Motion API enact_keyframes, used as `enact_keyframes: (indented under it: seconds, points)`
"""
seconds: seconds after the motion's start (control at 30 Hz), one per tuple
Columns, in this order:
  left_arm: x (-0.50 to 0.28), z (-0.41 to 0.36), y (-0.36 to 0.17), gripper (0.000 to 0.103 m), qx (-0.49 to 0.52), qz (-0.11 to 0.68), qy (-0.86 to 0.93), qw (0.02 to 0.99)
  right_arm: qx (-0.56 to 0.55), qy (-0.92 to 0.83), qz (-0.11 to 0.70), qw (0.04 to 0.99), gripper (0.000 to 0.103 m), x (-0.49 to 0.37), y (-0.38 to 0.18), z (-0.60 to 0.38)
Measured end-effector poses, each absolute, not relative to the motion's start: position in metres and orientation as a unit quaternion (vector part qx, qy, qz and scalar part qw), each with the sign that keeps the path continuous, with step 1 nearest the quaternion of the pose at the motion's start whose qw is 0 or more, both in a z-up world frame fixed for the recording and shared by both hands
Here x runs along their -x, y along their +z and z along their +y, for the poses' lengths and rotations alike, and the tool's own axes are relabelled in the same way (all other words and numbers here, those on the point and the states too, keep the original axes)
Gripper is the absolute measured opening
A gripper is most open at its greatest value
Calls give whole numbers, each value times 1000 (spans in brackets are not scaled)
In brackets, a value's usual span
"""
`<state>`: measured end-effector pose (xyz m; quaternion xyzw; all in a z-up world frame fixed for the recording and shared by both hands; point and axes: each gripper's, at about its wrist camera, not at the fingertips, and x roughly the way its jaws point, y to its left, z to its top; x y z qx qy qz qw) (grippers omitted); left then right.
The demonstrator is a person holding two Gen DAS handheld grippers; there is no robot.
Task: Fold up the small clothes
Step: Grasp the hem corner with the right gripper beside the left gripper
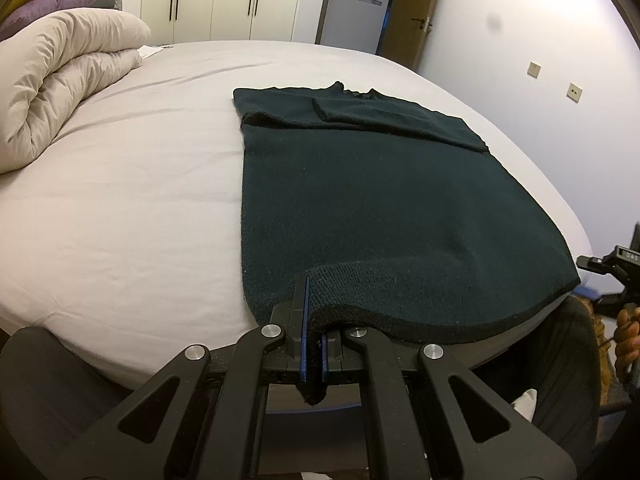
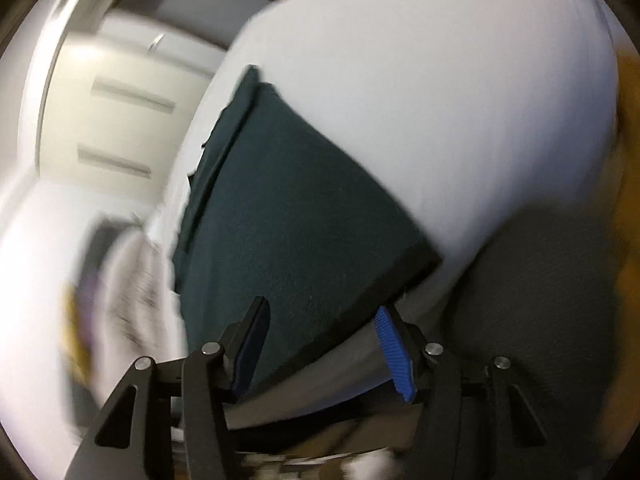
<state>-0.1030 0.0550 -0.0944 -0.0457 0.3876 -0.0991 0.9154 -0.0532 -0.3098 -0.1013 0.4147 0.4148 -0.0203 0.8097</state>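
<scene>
A dark green knit sweater lies flat on the bed, sleeves folded across its top, hem toward me. My left gripper is shut on the hem near its left corner, at the bed's near edge. The right gripper shows at the far right of the left wrist view, off the hem's right corner. In the blurred, tilted right wrist view the right gripper is open, with the sweater hem lying between its blue-padded fingers.
The bed has a pale sheet. A rolled beige duvet and pillows lie at its far left. Wardrobe doors and a doorway stand behind. A dark chair back is by the bed's near edge.
</scene>
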Motion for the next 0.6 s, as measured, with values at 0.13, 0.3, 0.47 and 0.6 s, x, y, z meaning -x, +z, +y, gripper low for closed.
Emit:
enact_keyframes:
  seconds: [0.13, 0.3, 0.47, 0.6]
  points:
    - [102, 55, -93, 3, 46, 386, -98, 916, -49, -64, 418, 905, 58, 52, -64, -251]
    - [102, 56, -92, 3, 44, 384, -98, 917, 262, -23, 416, 871, 57, 69, -96, -179]
    - [102, 55, -91, 3, 44, 384, -98, 917, 315, -32, 400, 860, 57, 72, -105, -164]
    - [103, 55, -91, 3, 44, 384, -99, 917, 433, -18, 388, 813, 57, 78, -134, -139]
